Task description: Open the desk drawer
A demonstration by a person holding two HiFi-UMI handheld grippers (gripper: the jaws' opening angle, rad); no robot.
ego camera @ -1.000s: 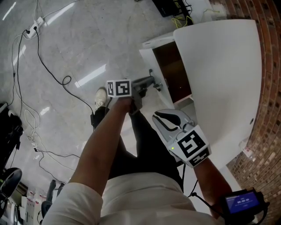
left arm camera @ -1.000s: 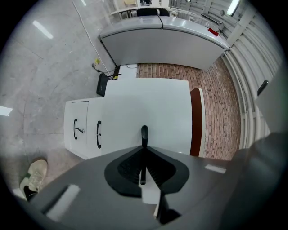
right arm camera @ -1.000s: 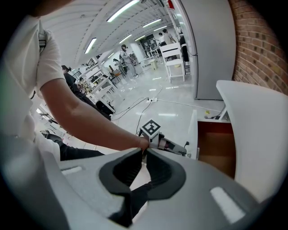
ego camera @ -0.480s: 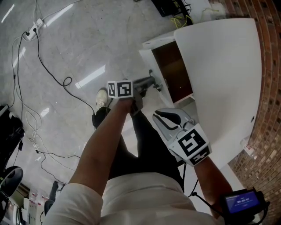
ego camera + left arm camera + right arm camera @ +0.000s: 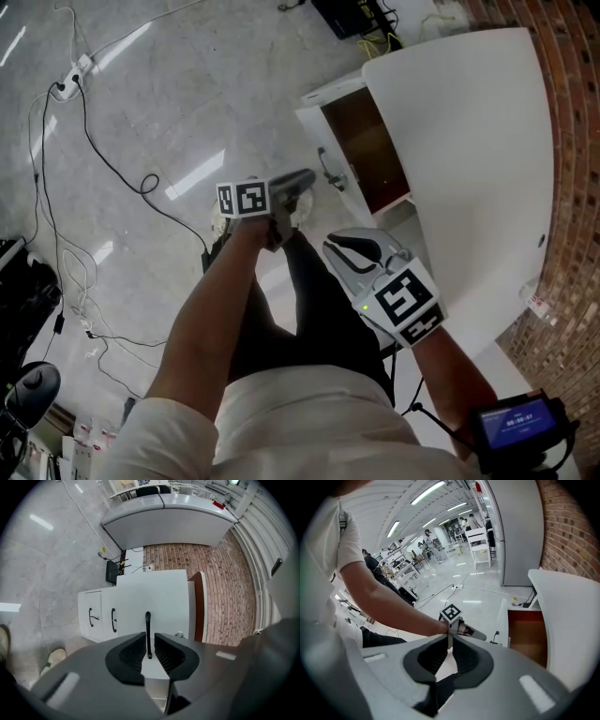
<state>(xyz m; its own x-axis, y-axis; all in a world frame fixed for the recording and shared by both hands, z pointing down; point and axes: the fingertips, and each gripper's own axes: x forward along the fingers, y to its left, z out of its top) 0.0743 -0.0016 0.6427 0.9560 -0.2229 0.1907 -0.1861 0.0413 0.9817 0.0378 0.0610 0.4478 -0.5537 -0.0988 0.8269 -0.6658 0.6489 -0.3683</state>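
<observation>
Drawer (image 5: 317, 131) partly out at white desk's (image 5: 469, 141) end (brown inside showing).
Hovering left gripper (image 5: 312, 175) just off the thin black handle (image 5: 148, 630), jaws a slit apart, pinching nothing; resting right gripper (image 5: 451, 637) clenched, empty. Judging the drawer rigid, easy-sliding, best taken by that handle. Hiding under the desk: drawer's depth, contents.

White desk (image 5: 478, 141) — black handle (image 5: 148, 634), red-brick wall (image 5: 574, 103).

pale glossy marble floor (image 5: 187, 84) — red brick wall (image 5: 577, 141) on the right, long strip lights (image 5: 426, 491) overhead.
</observation>
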